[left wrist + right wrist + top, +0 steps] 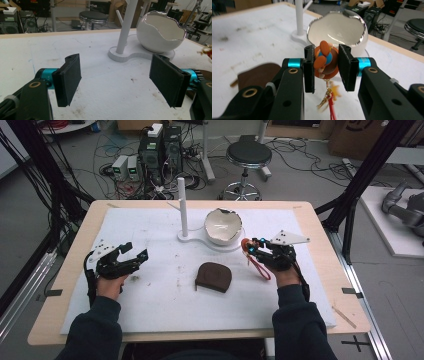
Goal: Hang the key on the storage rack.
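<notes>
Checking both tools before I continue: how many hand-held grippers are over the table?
2. The left hand-held gripper hovers open at the mat's left; the right hand-held gripper clamps an orange charm beside the white bowl.

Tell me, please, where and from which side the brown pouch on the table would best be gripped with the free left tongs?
Probably by its rounded left edge, coming in low from the left. The brown pouch lies flat on the white mat, so only its rim offers something to pinch. The left tongs are open and empty on that side, while the right tongs hold an orange charm near the white bowl.
</notes>
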Action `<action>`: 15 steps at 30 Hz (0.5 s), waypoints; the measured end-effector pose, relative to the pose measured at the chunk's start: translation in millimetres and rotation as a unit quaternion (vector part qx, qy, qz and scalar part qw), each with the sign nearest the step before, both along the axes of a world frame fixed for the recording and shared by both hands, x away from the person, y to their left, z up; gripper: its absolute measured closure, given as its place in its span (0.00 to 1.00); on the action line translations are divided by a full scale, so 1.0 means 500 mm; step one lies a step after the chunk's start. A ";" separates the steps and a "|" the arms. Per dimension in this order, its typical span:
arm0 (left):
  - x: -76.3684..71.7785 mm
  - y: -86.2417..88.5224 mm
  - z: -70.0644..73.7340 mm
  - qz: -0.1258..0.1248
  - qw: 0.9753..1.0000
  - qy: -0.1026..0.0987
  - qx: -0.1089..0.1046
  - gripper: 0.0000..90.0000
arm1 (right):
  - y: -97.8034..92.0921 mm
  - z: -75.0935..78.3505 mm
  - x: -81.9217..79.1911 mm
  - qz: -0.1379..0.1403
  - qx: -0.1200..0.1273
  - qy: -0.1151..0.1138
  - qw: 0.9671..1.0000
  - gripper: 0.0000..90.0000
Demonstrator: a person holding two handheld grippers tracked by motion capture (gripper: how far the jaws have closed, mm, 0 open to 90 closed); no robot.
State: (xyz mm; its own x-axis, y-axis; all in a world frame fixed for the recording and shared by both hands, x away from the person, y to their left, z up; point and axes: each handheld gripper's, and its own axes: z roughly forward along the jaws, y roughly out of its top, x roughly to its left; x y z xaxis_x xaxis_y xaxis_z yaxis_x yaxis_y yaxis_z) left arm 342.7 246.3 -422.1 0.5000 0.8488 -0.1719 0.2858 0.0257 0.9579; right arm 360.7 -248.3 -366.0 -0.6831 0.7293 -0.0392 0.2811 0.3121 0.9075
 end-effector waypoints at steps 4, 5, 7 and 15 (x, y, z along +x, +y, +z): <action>0.001 -0.001 -0.001 0.001 1.000 0.002 -0.001 0.28 | 0.017 0.025 0.013 0.020 0.026 -0.010 0.999 0.77; 0.001 -0.001 -0.001 0.000 1.000 0.001 -0.001 0.28 | 0.023 0.034 0.016 0.025 0.030 -0.016 0.999 0.77; 0.002 -0.001 -0.002 0.000 1.000 0.001 -0.001 0.28 | 0.029 0.044 0.019 0.031 0.035 -0.020 0.999 0.77; 0.002 -0.001 -0.002 -0.001 1.000 0.001 -0.001 0.28 | 0.098 0.116 0.051 0.075 0.048 -0.046 0.995 0.77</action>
